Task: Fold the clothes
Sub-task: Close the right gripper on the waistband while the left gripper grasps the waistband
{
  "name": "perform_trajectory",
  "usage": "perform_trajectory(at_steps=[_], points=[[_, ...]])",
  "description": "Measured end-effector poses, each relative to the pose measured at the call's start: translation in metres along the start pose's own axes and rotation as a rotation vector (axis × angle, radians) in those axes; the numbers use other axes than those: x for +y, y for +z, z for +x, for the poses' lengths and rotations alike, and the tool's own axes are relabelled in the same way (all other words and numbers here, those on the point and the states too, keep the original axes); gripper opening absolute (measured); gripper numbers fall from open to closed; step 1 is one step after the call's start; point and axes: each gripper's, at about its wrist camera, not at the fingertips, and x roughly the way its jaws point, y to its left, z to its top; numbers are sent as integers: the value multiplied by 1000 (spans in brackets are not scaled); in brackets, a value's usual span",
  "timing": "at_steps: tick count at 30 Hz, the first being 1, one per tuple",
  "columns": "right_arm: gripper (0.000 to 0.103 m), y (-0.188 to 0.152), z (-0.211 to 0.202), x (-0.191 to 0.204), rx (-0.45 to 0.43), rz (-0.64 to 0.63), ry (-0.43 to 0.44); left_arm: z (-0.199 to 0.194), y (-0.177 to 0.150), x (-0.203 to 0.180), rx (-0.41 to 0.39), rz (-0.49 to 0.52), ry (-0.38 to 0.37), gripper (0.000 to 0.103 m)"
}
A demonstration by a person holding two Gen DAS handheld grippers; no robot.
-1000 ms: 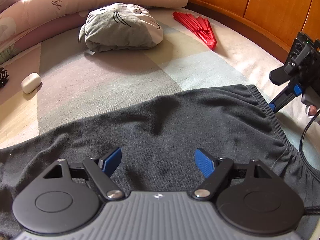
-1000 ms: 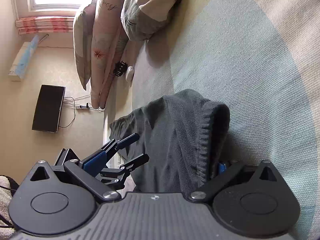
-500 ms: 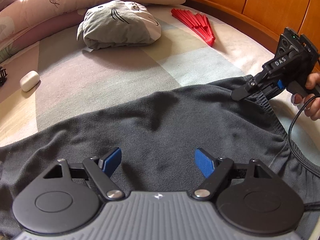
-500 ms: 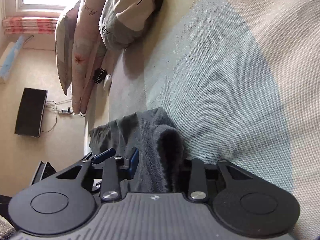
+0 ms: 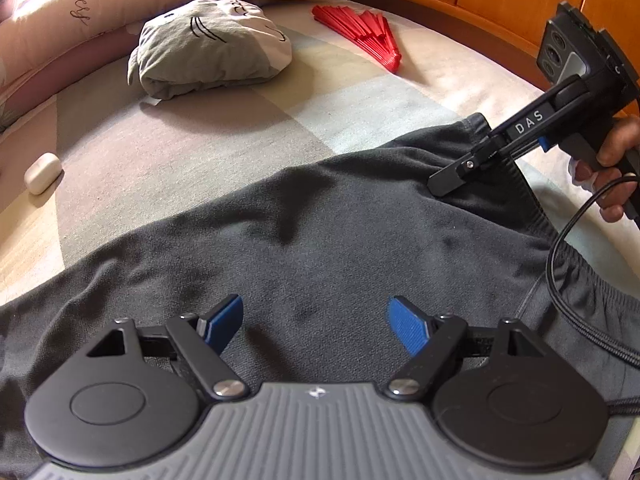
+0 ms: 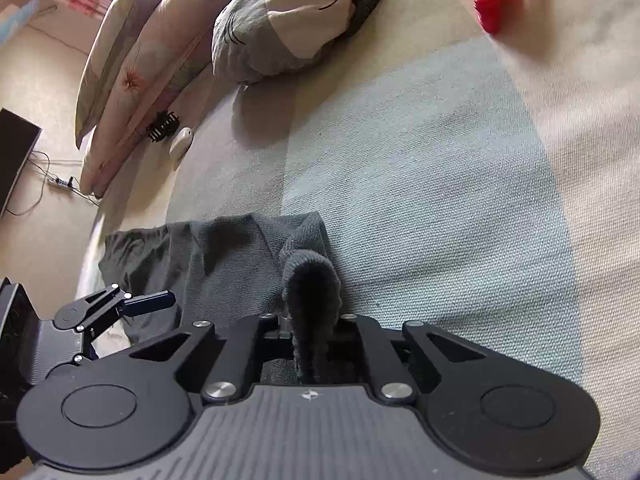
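On the woven bedspread (image 6: 440, 200), the closing right gripper (image 6: 310, 320) pinches the soft dark garment's (image 5: 320, 240) ribbed hem.

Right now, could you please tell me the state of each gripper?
Left gripper: open, empty, above the dark garment.
Right gripper: closing, with the garment's edge pinched between its pads.

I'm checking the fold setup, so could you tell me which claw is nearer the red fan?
Right. The right claw pinches the dark shorts at the waistband edge nearest the red fan; the left claw hangs open over the shorts' middle, farther back.
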Motion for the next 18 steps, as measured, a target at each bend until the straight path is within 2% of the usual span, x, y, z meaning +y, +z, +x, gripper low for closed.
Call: perform_trajectory(at_steps=[4, 12, 18], points=[[11, -5, -5, 31, 5, -144, -90, -6, -1, 1, 8, 35, -6, 81], [10, -25, -19, 91, 17, -421, -193, -15, -6, 4, 13, 160, 8, 80], [10, -44, -24, 120, 34, -537, -241, -21, -10, 7, -13, 244, 88, 80]])
